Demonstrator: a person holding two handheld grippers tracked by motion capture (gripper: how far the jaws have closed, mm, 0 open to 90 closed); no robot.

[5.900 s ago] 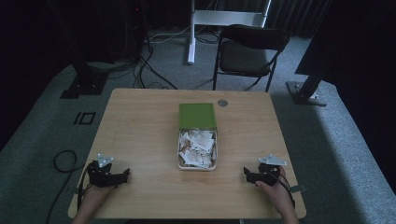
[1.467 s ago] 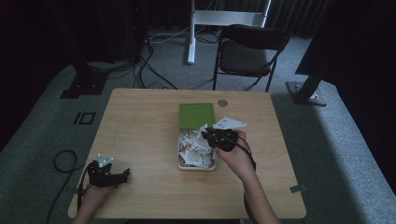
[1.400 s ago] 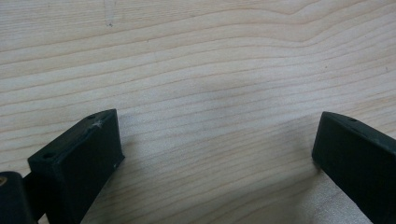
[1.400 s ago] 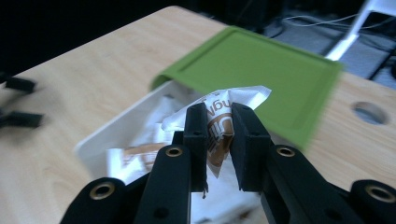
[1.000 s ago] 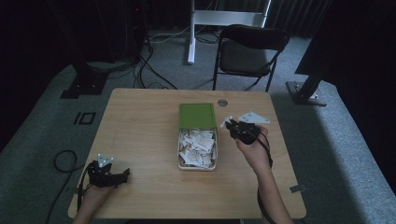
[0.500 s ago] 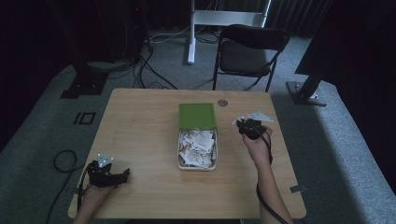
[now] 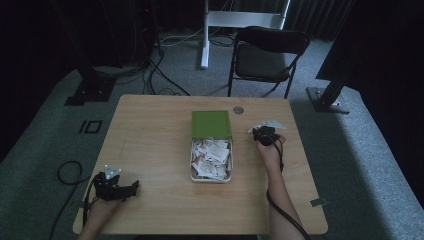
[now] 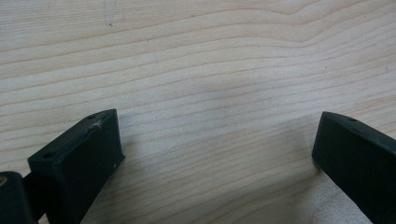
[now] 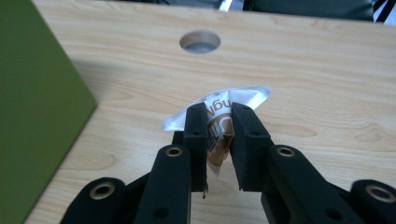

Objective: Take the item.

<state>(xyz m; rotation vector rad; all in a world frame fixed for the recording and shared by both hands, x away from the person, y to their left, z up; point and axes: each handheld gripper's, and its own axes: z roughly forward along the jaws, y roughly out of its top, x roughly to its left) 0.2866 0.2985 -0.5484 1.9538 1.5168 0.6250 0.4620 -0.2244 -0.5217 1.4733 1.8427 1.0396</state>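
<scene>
A white tray [image 7: 192, 171] in the middle of the table holds several white-and-brown sachets [image 7: 212, 155]; its green lid [image 7: 211, 123] stands at the far end. To the right of the lid, my right gripper [image 7: 261, 131] is shut on one white sachet [image 9: 218, 119] with brown lettering, held low over the wood. The green lid's side [image 9: 32, 112] is at the left in the right gripper view. My left gripper [image 7: 131, 186] rests at the table's front left, its jaws wide apart over bare wood, nothing between its fingers [image 8: 84, 158].
A round cable hole [image 7: 238, 110] lies in the table near its far edge, also ahead of the held sachet as a hole [image 9: 200, 41]. A black folding chair [image 7: 267, 55] stands behind the table. Cables run on the floor at the left.
My right gripper left the front right corner, went to the tray, and has carried a sachet rightward and down beside the lid. The left gripper has not moved.
</scene>
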